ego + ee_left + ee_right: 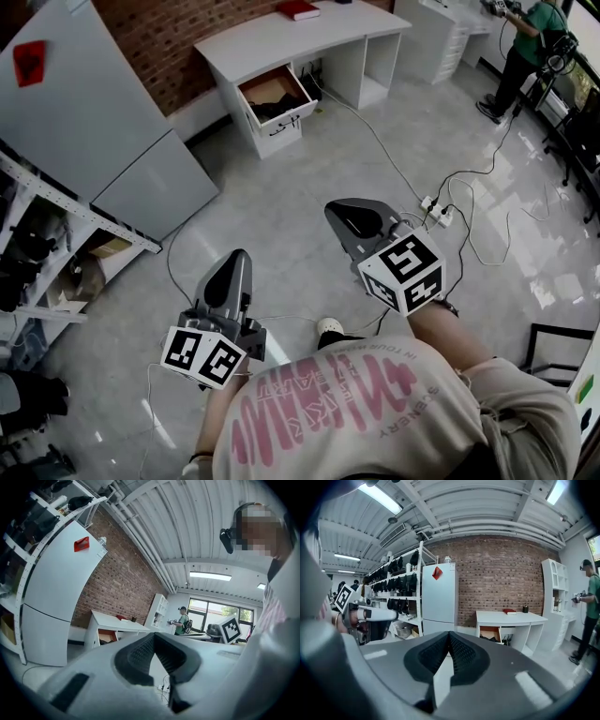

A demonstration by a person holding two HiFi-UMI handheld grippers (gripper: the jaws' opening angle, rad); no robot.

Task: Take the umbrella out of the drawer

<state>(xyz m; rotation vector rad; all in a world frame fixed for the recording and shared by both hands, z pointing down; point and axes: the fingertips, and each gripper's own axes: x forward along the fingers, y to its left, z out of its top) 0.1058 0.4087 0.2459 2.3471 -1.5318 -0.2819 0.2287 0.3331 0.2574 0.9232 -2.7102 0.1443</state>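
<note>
The person stands on the shiny grey floor (pixel 309 178), well apart from the white counter (pixel 281 37). Each hand holds a tool out in front.

The left tool (pixel 234 258) points level, out across the room. Its two dark pads meet at the tip, so it is clenched, and nothing is between them. Its marker cube (pixel 204 354) sits close to the person's body.

The right tool (pixel 349 211) tips down a little. Its pads are pressed together too, clenched on nothing. Its marker cube (pixel 403 270) sits just above the person's wrist.

The drawer (pixel 279 125) is under the left end of the counter and is pulled open. Something dark (pixel 274 105) lies inside it on the brown bottom. It is too small to tell if this is the umbrella. Both tools are far from the drawer.

A red book (pixel 298 9) lies on top of the counter. Behind the counter is a brick wall (pixel 178 37). A big white fridge (pixel 103 122) with a red sticker (pixel 28 61) stands to the left of the counter. Beside the fridge is a metal shelf (pixel 56 244) with dark things on it.

A white power strip (pixel 437 211) lies on the floor near the right tool, with thin cables (pixel 375 131) running from it. Far off at the right, a person in a green shirt (pixel 525 47) stands by another white counter.
</note>
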